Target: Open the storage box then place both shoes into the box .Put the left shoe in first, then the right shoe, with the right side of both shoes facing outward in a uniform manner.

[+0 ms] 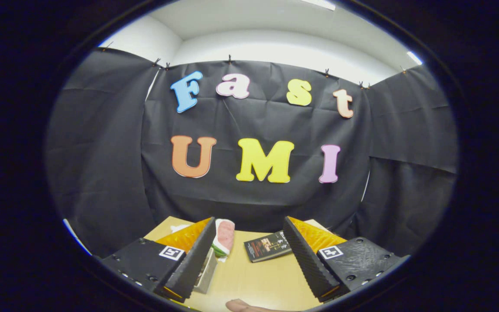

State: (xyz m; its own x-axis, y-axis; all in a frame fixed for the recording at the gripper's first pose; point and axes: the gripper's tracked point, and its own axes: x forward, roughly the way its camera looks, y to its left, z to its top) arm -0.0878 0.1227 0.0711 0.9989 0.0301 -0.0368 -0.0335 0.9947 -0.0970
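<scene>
My gripper (249,255) is held open above a wooden table (254,277), with nothing between its fingers. Just past the left finger (193,260) a white shoe (224,236) with a pink patch and a bit of green lies on the table, partly hidden by that finger. Below the shoe, tight against the same finger, a pale grey edge (206,271) of some flat thing shows; I cannot tell what it is.
A dark booklet (267,246) lies on the table just ahead of the right finger (308,260). A person's fingertip (241,306) pokes in at the near edge of the table. Black cloth walls close in the booth behind the table.
</scene>
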